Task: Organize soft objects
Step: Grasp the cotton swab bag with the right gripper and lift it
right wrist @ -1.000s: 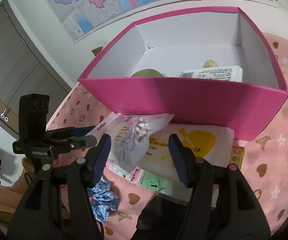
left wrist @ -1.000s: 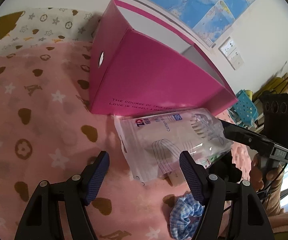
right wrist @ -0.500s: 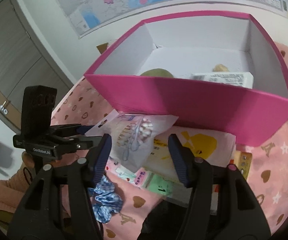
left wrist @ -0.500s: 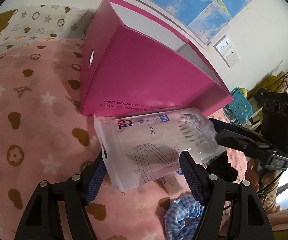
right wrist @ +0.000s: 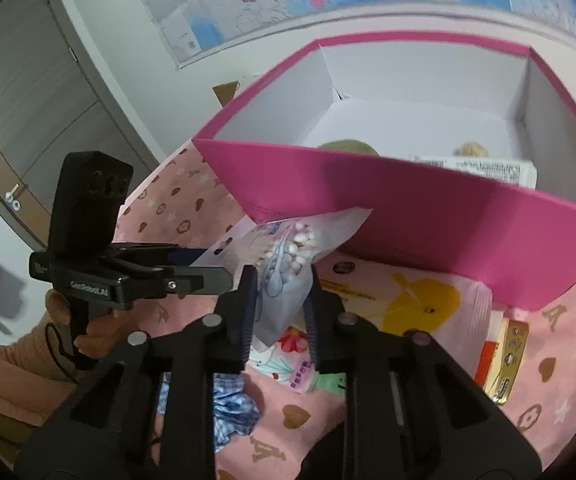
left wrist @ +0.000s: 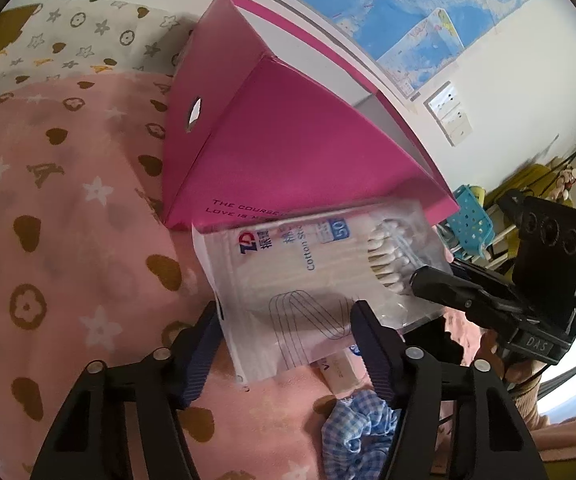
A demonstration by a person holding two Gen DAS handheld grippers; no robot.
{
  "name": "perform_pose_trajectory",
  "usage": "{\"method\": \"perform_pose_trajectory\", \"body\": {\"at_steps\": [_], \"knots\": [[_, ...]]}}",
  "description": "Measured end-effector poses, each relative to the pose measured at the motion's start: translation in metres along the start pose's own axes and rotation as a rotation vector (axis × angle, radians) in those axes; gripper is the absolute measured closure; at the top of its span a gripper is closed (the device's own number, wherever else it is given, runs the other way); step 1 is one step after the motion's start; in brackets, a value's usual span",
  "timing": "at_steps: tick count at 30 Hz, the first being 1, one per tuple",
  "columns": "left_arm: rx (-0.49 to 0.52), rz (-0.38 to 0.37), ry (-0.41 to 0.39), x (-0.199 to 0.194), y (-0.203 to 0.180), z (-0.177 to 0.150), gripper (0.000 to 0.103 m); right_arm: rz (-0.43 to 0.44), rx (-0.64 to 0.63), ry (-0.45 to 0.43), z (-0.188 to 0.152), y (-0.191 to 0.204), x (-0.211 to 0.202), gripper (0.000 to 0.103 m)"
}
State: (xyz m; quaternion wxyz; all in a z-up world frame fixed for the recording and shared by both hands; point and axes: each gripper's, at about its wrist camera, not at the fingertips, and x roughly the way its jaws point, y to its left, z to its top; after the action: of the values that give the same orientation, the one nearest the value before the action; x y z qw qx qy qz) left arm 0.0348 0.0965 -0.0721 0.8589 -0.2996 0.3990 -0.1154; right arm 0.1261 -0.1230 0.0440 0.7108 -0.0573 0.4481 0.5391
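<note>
step: we lift the clear plastic cotton-swab bag [right wrist: 288, 256] | right gripper [right wrist: 280, 312] clamps it | left gripper [left wrist: 283, 344] spread beside it | next: into open magenta cardboard box [right wrist: 428, 208]

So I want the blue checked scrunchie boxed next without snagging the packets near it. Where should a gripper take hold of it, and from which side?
Take the blue checked scrunchie across its bunched ring of fabric, coming down from above. It lies loose and crumpled on the pink blanket, so a top pinch should gather folds. The printed packets lie close by, so keep the gripper on the side away from them.
</note>
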Motion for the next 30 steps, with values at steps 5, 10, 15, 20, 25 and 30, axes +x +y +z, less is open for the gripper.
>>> {"method": "perform_pose_trajectory", "body": {"at_steps": [5,10,15,20,25,30], "knots": [[-0.001,-0.019,-0.017,-0.008,-0.005,-0.004,0.043,0.004,-0.032,-0.036,0.001,0.007,-0.01,0.083],[0.027,-0.03,-0.058,-0.025,-0.021,-0.005,0.043,0.035,-0.038,-0.08,0.001,0.013,-0.027,0.084],[0.086,-0.032,-0.122,-0.053,-0.046,0.0,0.043,0.076,-0.065,-0.134,0.009,0.022,-0.05,0.084],[0.17,-0.005,-0.19,-0.079,-0.076,0.02,0.043,0.104,-0.103,-0.206,0.028,0.03,-0.075,0.084],[0.241,0.031,-0.234,-0.087,-0.093,0.049,0.043,0.11,-0.097,-0.258,0.053,0.02,-0.089,0.084],[0.256,0.082,-0.248,-0.079,-0.097,0.078,0.043,0.121,-0.072,-0.28,0.077,0.002,-0.086,0.084]]}}
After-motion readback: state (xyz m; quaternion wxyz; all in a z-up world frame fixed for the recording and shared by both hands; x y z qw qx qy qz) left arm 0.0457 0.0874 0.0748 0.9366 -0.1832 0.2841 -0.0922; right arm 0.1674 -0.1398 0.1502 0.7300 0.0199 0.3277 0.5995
